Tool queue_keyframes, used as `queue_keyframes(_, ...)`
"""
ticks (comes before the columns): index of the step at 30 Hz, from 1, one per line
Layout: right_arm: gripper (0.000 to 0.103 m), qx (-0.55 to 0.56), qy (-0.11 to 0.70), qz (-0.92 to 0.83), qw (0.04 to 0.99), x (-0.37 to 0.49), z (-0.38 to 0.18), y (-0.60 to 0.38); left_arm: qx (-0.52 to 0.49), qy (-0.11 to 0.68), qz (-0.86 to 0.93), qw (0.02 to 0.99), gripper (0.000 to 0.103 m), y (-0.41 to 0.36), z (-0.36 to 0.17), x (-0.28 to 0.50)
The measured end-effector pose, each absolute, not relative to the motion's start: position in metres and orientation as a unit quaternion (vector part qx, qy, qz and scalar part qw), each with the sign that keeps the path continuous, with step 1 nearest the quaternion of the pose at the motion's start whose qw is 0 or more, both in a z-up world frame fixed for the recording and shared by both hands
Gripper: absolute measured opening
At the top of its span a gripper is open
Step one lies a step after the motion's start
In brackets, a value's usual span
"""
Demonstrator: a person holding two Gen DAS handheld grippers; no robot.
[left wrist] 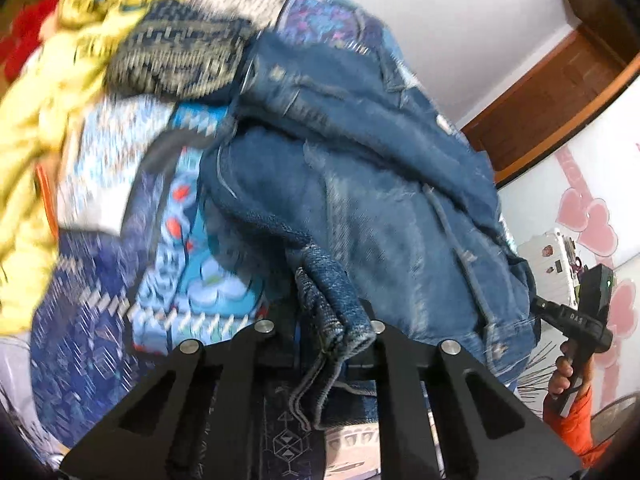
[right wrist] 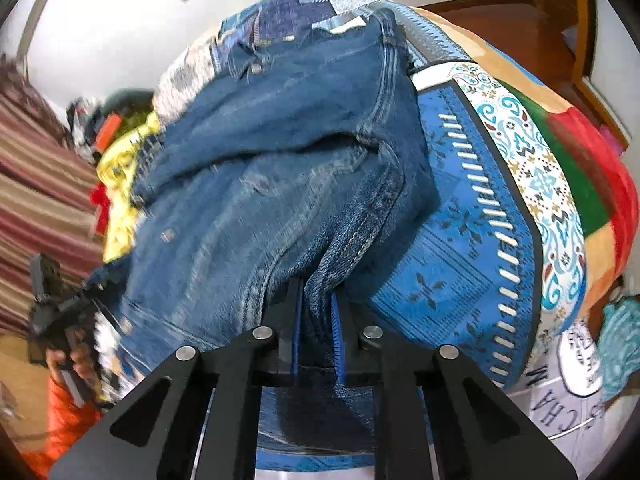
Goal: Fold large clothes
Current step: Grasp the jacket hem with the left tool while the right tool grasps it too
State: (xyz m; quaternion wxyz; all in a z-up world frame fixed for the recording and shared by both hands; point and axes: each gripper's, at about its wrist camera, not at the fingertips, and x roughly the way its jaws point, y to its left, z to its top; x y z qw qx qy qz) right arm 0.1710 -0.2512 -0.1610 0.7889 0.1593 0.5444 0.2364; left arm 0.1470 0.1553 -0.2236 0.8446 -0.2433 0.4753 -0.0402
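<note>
A blue denim jacket (left wrist: 360,184) with frayed seams lies bunched on a patterned blue bedspread (left wrist: 120,312). My left gripper (left wrist: 326,320) is shut on a frayed denim edge of the jacket, with threads hanging below the fingers. In the right wrist view the same jacket (right wrist: 272,168) fills the middle. My right gripper (right wrist: 316,312) is shut on a stitched denim fold. The right gripper also shows in the left wrist view (left wrist: 576,320), held in a hand at the far right. The left gripper shows in the right wrist view (right wrist: 60,308) at the far left.
A yellow garment (left wrist: 52,92) and a knitted patterned piece (left wrist: 180,52) lie heaped beyond the jacket. A red and green blanket (right wrist: 580,168) lies at the bedspread's right side (right wrist: 460,240). A striped curtain (right wrist: 36,184) hangs at left. A wooden door (left wrist: 560,80) and a suitcase (left wrist: 548,264) stand at right.
</note>
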Motion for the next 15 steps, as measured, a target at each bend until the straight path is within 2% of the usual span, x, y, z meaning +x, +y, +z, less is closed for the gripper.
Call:
queue_keyframes(9,0.008,0.085,0.461,0.282,0.837,0.203,-0.095,-0.219,-0.239,0.406,-0.07,0.879,0.011,0.166,-0.156,0.182)
queue_keyframes(15,0.008,0.071,0.417,0.242,0.873,0.257,-0.08,-0.219,-0.209,0.366,-0.091,0.902,0.011,0.16,-0.115,0.224)
